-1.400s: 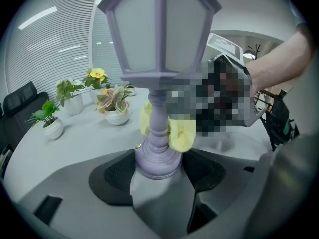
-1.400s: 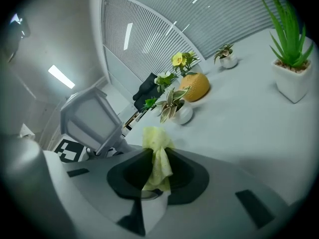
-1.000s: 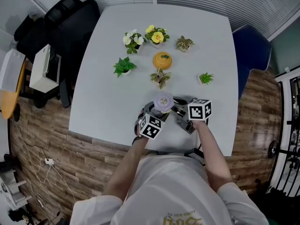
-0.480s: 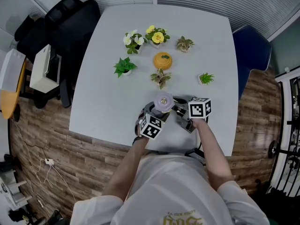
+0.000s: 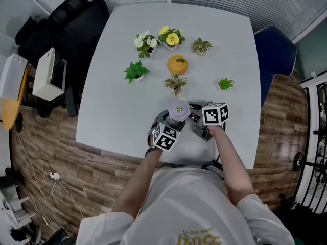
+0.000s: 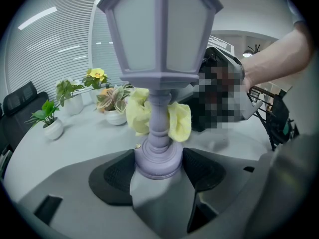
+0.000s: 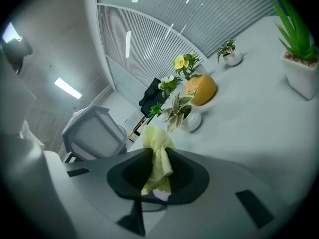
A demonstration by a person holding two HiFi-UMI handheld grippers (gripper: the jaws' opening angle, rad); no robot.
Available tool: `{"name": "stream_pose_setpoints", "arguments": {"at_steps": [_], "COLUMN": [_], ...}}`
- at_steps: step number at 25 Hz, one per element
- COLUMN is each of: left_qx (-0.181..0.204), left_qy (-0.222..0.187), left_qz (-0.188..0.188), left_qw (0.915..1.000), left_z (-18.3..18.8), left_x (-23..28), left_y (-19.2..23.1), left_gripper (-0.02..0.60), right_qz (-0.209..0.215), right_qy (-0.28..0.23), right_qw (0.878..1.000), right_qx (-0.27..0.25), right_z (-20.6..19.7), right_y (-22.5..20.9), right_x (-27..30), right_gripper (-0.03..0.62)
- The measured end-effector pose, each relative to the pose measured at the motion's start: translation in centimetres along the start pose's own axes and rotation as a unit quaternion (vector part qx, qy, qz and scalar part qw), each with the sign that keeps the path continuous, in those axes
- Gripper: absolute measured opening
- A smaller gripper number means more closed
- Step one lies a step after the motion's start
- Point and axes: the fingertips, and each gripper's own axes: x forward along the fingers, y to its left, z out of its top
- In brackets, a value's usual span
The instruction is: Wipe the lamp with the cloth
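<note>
A pale grey square counter point(image 5: 117, 111) carries everything. A black office chair point(image 5: 76, 24) stands off to the left of the left gripper, and a blue chair point(image 5: 273, 50) beyond the right gripper, at the counter's far right edge. The person's shirt bears yellowish print at the bottom of the head view, too small to read.

The lilac lantern-shaped plastic lamp point(image 6: 159, 49) stands upright on the counter just ahead of both grippers. The left gripper point(image 6: 158, 166) is clenched on the lamp's round base, one dark ribbed pad on each side of it. The right gripper point(image 7: 158, 176), just to the right of the left one, grasps a crumpled pale yellow cloth point(image 7: 158, 161) between its closed pads. The cloth's free end sticks out in front and presses against the lamp's slim stem on the side away from the left gripper, above the base, showing on both sides of the stem. Each gripper's cube carries black-and-white square markers and no readable writing.

Beyond the grippers, well apart from the lamp, stand small potted plants in white pots:
- a striped-leaf one point(image 5: 176, 83), nearest;
- a spiky green one point(image 5: 225, 83), right of it;
- a leafy green one point(image 5: 135, 71), to the left;
- white-flowered point(image 5: 144, 42), yellow-flowered point(image 5: 171, 37) and mottled-leaf point(image 5: 202, 46) ones, farthest.

A round orange object point(image 5: 177, 65) sits among them.
</note>
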Motion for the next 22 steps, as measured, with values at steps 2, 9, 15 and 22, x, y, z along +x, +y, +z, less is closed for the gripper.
{"name": "stream_pose_setpoints", "arguments": {"at_steps": [2, 9, 15, 22], "left_qx": [-0.001, -0.001, -0.001, -0.001], "left_qy": [0.0, 0.0, -0.001, -0.001], "left_qz": [-0.001, -0.001, -0.001, -0.001], "left_qw": [1.0, 1.0, 1.0, 1.0], "left_z": [-0.1, 0.0, 0.0, -0.1], "left_x": [-0.1, -0.1, -0.2, -0.1], "left_y": [-0.1, 0.0, 0.0, 0.0], "left_gripper": [0.315, 0.316, 0.316, 0.316], "right_qz": [-0.012, -0.056, -0.078, -0.087], "right_qy": [0.009, 0.04, 0.056, 0.079], "right_qw": [1.0, 0.997, 0.994, 0.992], "right_qx": [-0.01, -0.031, -0.045, -0.054], "right_z": [-0.1, -0.8, -1.1, -1.1], "right_y": [-0.2, -1.4, -1.9, -2.2], "right_x": [0.1, 0.7, 1.0, 1.7], "right_gripper": [0.083, 0.083, 0.083, 0.083]}}
